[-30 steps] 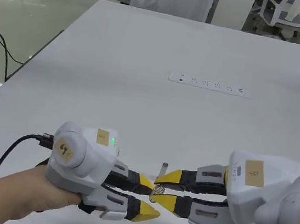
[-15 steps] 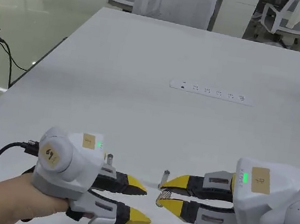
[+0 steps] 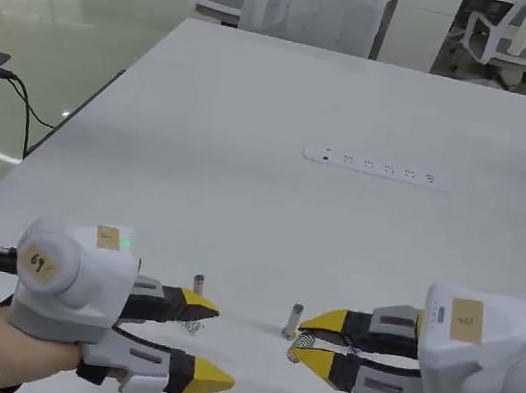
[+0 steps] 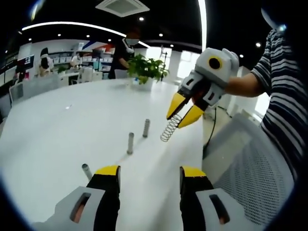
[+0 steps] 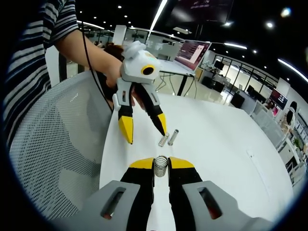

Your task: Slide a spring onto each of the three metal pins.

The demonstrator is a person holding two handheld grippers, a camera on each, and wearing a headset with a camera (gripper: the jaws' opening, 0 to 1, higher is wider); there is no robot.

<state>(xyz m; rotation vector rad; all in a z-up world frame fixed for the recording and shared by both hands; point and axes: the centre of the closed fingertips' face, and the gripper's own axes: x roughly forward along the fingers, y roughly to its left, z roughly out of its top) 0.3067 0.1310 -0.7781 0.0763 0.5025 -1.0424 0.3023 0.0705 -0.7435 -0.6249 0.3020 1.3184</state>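
While the right gripper (image 3: 302, 339) still pinches the spring (image 5: 161, 167), the left gripper (image 3: 222, 346) has retreated open, empty.

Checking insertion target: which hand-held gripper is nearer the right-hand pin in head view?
Right. The right hand-held gripper, holding a spring, has its tips beside the pin; the left hand-held gripper sits open, off to its left.

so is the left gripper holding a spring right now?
No: the left gripper is open with nothing between its jaws; the spring is pinched in the right gripper.
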